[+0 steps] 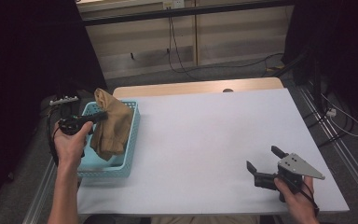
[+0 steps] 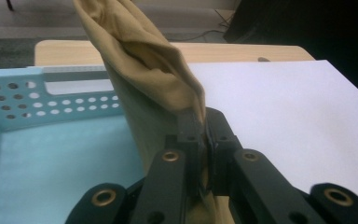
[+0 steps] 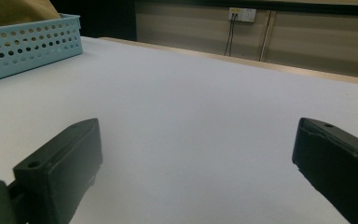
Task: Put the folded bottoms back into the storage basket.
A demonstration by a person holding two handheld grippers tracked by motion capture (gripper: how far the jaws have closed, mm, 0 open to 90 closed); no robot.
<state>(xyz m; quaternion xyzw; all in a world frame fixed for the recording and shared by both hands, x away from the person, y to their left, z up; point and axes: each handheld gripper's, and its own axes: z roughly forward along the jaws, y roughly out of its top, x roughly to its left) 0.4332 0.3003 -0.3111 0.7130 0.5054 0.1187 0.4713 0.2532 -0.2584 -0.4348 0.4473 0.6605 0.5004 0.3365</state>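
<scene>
Hanging over the light blue perforated basket (image 1: 121, 168) at the table's (image 1: 205, 135) left edge, a tan cloth (image 1: 112, 126) is pinched in the closed jaws of the left gripper (image 1: 100, 116). Its lower folds are draped inside the basket. The right gripper (image 1: 263, 163) is held with jaws spread wide and empty, low over the white tabletop near the right corner.

One cloth (image 1: 111, 126), one basket (image 1: 129, 140)

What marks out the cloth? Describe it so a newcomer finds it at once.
Start at the white table and go to the blue basket at its left edge. The cloth hangs over that basket, pinched in the left gripper. It is tan, soft and crumpled, unlike the rigid perforated basket.
</scene>
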